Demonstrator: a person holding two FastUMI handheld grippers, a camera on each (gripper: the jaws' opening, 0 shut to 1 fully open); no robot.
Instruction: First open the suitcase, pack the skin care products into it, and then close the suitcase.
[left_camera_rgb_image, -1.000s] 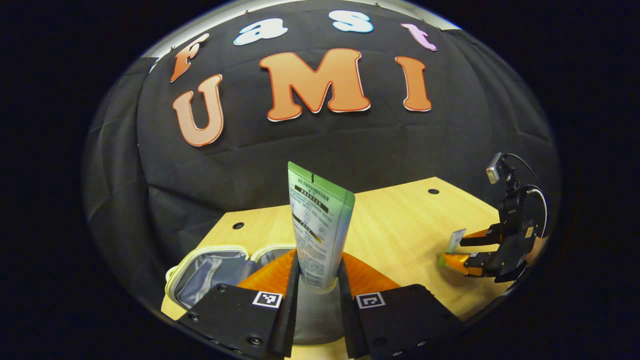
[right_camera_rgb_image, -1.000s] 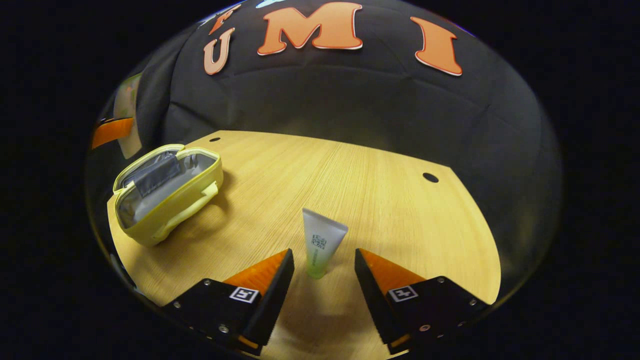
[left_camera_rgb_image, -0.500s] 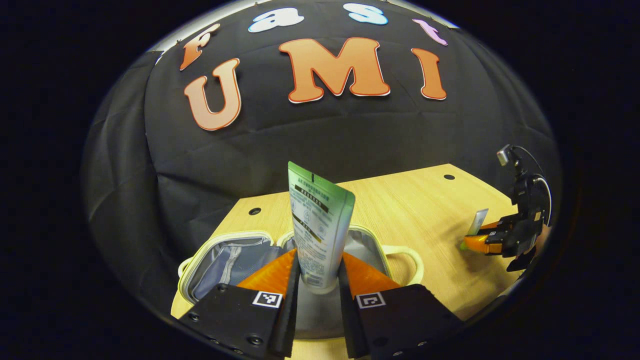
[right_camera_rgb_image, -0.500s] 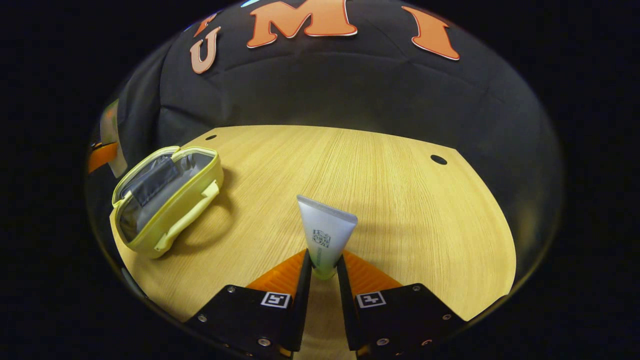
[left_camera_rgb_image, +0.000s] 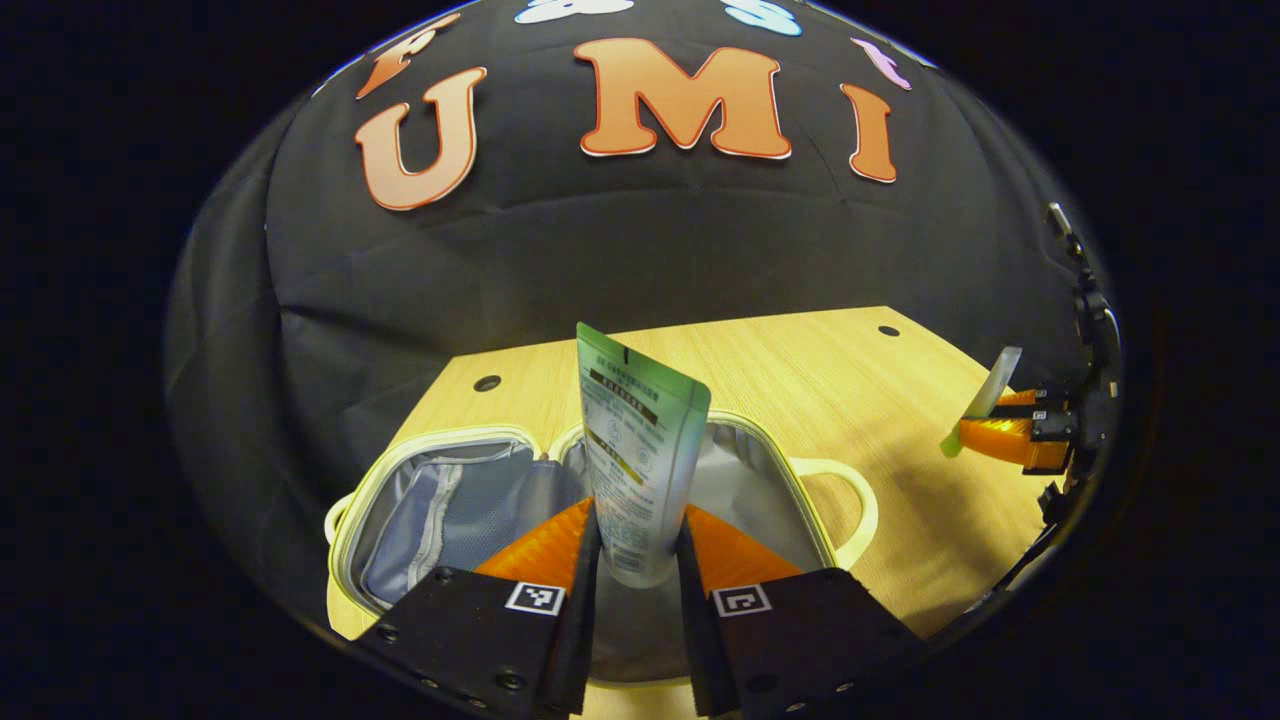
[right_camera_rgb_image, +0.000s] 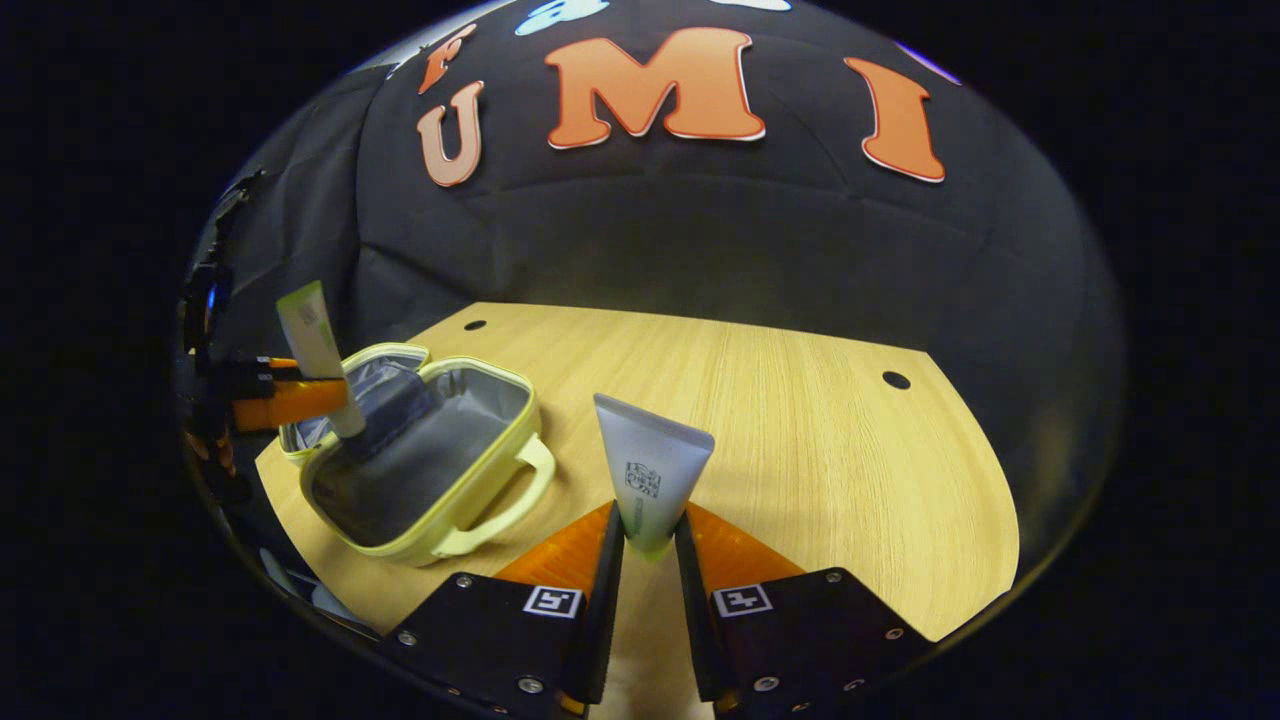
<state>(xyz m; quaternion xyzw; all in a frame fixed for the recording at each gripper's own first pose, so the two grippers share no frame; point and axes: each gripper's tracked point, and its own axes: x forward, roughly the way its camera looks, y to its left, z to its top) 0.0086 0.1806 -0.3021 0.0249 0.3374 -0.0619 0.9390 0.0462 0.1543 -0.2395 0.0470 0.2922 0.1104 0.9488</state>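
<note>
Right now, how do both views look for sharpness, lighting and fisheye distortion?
Left gripper view: sharp centre, printed tube crisp; table edge bows, far right gripper squeezed at the rim. Right gripper view: even light, small tube crisp, soft shadow beside the open case; left gripper dim and warped at the edge.

Light wooden table (right_camera_rgb_image: 780, 420); open yellow suitcase (right_camera_rgb_image: 440, 500) lies on it.

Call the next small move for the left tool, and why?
Probably lower and release. The left tool is clamped on the green tube, held upright above the open suitcase, whose lined interior lies below. The right tool also grips a small tube, off to the side.
</note>
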